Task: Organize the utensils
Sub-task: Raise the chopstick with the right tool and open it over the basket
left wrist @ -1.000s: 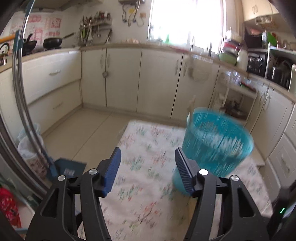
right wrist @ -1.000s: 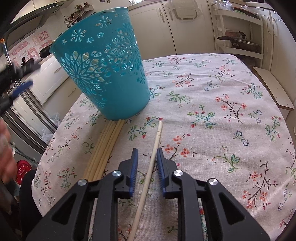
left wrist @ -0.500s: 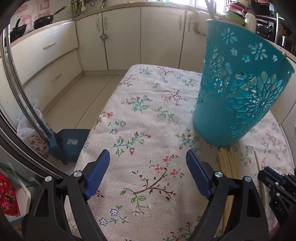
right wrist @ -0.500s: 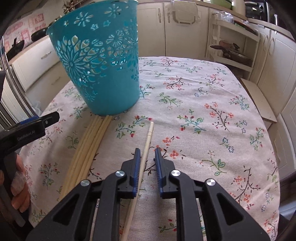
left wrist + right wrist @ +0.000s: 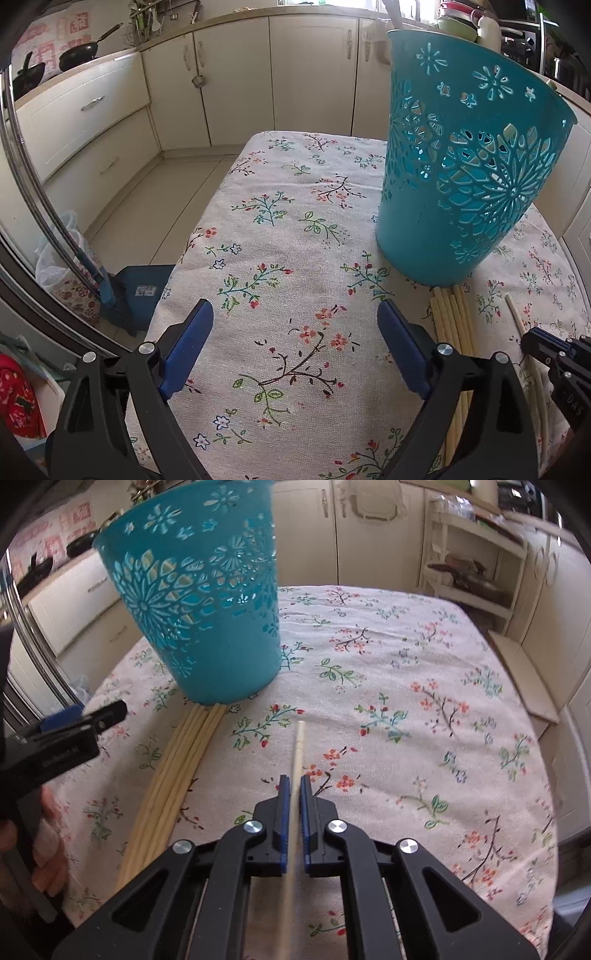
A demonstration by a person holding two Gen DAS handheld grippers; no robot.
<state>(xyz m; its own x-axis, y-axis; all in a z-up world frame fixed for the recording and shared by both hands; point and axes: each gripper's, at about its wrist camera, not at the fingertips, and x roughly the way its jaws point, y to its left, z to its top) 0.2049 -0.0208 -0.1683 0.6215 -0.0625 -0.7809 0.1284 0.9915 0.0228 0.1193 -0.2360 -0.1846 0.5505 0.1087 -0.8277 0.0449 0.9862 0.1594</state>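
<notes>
Single pale wooden chopstick [image 5: 298, 746]: clamped between the blue pads of the right tool [image 5: 294, 781], whose jaws have just been closing and now stand together on the shaft. Runs straight along the tool's own line, long axis pointing away toward the far side of the flowered cloth surface [image 5: 406, 664]. Far tip low over the cloth; touching or just clear of it, cannot tell.

Ahead and to the left of that tip: teal plastic basket [image 5: 207, 627] with cut-out flower patterns, standing with its mouth up and leaning a little, near but apart from the held chopstick. To reach the mouth, probably a lift and a swing of the tip up and over the rim, since the basket wall stands between.

Just left of the held one: bundle [image 5: 177, 768] of more pale chopsticks, lying side by side, roughly parallel, far ends reaching the basket's base.

Left tool [image 5: 295, 314]: jaws have just been opening, now wide apart with nothing but cloth between them, low over the surface left of the bundle, gripped by a hand [image 5: 48, 834]. Nearer of the two to the bundle and the basket's side; could steady the basket, judging by its place.
</notes>
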